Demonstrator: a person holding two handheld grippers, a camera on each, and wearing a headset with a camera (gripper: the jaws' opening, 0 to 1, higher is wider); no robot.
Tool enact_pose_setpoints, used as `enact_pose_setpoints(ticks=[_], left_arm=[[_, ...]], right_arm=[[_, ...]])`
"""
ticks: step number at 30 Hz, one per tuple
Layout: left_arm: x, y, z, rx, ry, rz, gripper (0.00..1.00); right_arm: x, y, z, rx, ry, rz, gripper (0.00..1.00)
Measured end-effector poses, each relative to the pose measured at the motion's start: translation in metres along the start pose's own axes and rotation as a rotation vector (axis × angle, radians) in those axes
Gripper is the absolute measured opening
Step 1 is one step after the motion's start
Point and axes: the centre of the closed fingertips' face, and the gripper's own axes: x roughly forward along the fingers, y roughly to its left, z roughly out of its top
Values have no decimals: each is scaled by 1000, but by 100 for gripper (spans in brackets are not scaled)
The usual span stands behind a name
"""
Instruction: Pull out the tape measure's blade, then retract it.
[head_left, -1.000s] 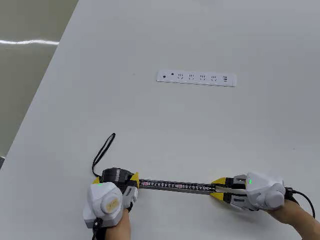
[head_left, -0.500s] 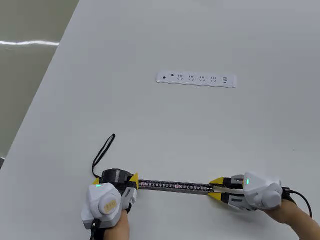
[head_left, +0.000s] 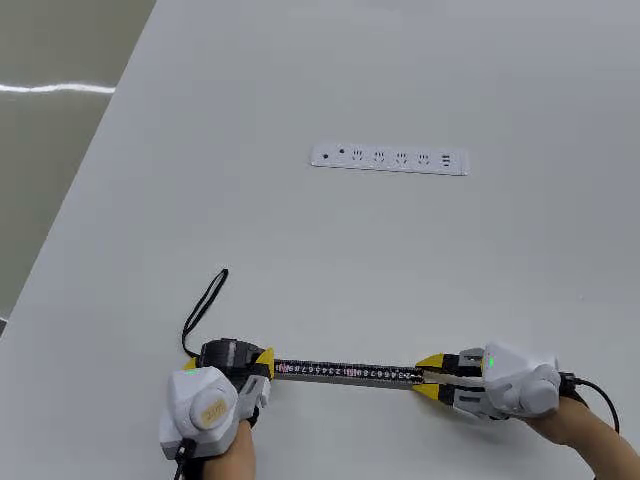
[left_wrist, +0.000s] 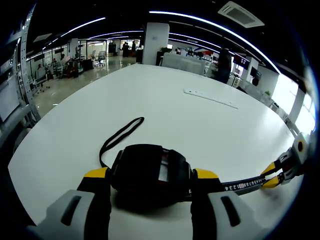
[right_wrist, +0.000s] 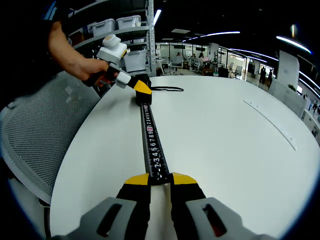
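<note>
Grip on tape measure by left tool, held level on table; right tool pinches blade end.

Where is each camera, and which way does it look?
Head view: on the head, looking down at the table, left gripper, right gripper and right hand.
Left gripper view: on the left gripper, facing across the table; its jaws clamp the tape measure.
Right gripper view: on the right gripper, facing along the blade toward the left hand.
Shared: both gripper views show the blade and power strip.
</note>
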Motion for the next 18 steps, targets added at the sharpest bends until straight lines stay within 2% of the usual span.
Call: enact_pose_setpoints(ticks=[18], left_arm=[[0, 1, 1, -9, 0, -21, 61]], right_arm=[[1, 1, 4, -11, 1, 3, 13]])
